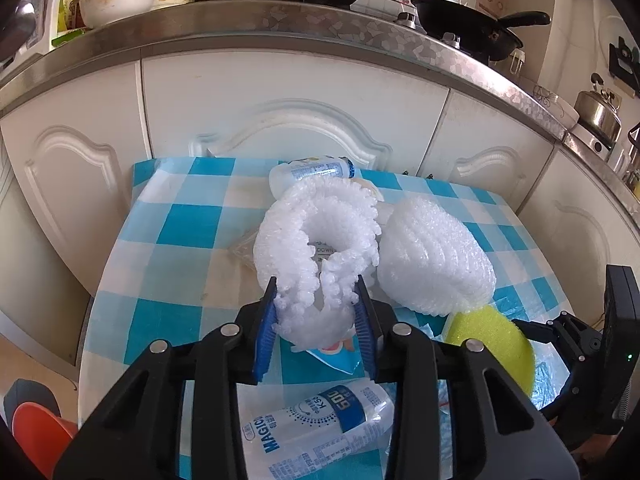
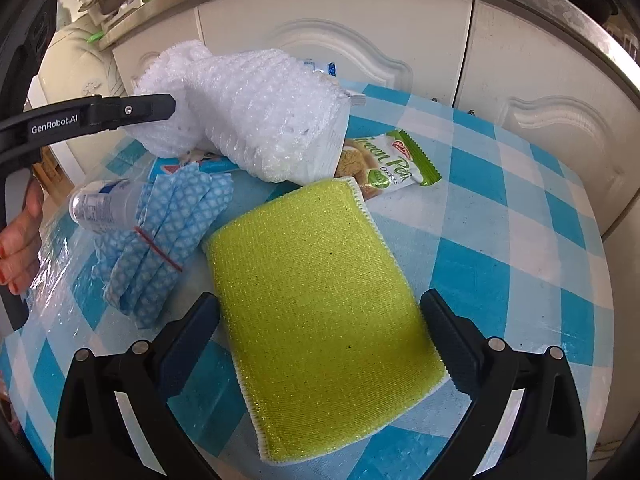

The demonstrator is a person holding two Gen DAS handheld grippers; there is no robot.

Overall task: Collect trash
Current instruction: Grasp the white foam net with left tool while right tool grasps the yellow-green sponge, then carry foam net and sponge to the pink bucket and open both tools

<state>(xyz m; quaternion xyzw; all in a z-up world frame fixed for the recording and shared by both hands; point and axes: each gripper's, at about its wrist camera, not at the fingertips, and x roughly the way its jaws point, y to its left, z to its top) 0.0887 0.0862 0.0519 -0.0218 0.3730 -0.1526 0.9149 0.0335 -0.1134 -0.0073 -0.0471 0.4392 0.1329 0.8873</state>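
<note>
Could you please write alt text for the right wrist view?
The open right gripper straddles a yellow-green scouring pad on a blue-checked tablecloth. Beyond lie white foam netting, a folded blue cloth and a cookie wrapper.

Home kitchen, wok on counter, probably a kettle

A blue-and-white checked tablecloth is seen. White foam netting, a yellow-green sponge edged in white, a blue-patterned cloth banded in red, and a green-and-white wrapper are shown.
</note>
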